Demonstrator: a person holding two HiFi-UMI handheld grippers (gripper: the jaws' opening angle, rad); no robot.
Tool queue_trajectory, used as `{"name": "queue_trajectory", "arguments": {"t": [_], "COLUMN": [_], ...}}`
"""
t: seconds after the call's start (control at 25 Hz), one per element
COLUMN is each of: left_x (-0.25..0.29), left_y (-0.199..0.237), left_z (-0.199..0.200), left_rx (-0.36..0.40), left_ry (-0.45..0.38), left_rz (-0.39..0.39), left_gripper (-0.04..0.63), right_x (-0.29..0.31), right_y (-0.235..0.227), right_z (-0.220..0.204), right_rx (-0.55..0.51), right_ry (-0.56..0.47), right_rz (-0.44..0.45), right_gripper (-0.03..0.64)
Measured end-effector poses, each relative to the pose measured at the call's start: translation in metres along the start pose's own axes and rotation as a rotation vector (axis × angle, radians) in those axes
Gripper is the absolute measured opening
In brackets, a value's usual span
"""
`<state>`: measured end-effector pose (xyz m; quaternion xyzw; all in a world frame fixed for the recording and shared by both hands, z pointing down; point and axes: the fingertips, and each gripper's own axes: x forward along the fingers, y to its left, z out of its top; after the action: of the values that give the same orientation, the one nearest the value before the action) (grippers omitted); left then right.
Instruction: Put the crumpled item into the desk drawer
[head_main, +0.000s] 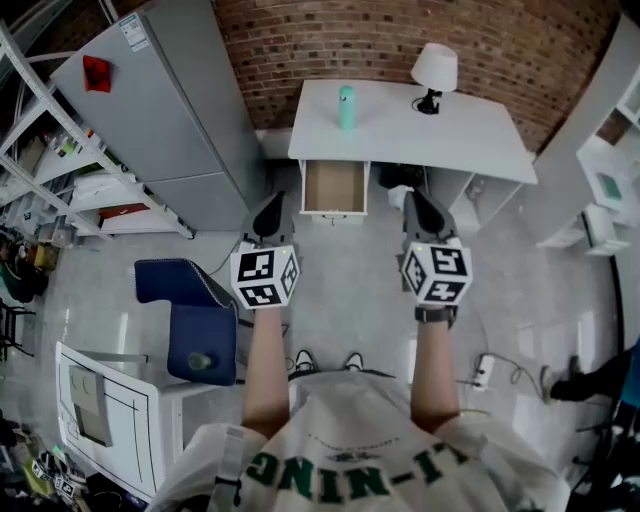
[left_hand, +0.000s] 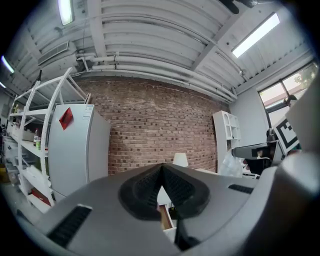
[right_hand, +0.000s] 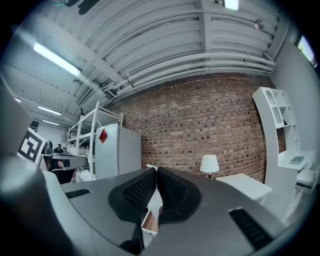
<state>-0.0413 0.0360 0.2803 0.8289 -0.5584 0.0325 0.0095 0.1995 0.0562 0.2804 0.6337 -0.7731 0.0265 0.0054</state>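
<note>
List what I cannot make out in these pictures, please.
- Crumpled item: in no view.
- Open wooden-bottomed drawer of the white desk: in both gripper views only a sliver shows below the shut left tongs and right tongs.
- Dark things under the desk, head view: shadowed, too small.
- Person, head view: cut off by right edge.
</note>
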Motion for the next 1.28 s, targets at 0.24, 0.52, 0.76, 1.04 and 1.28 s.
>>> {"name": "queue_trajectory", "arguments": {"t": [0.24, 0.52, 0.76, 1.04, 1.28], "left_x": [-0.005, -0.005, 0.010, 0.048, 0.082], "left_y": [-0.026, -0.031, -0.017, 0.002, 0.024], "left_z": [-0.005, -0.011, -0.028, -0.021, -0.008], "left_rx": [0.000, -0.008, -0.029, -0.032, -0.030], "left_ry": [0.009, 0.017, 0.032, 0.003, -0.025], "left_rz": [-0.006, -0.005, -0.032, -0.057, -0.085], "left_gripper": [0.000, 0.000, 0.000, 0.000, 0.000], "right_x": [-0.008, -0.005, 0.014, 0.046, 0.087], "right_y": [-0.005, -0.011, -0.003, -0.010, -0.004], "right_z": [-0.009, -0.019, -0.033, -0.023, -0.018], "right_rx": [-0.002, 0.091, 0.095, 0.073, 0.067], "right_ry": [0.003, 0.001, 0.015, 0.007, 0.012], "right_rz": [0.024, 0.038, 0.023, 0.004, 0.001], "right_gripper": [0.011, 0.011, 0.011, 0.011, 0.011]}}
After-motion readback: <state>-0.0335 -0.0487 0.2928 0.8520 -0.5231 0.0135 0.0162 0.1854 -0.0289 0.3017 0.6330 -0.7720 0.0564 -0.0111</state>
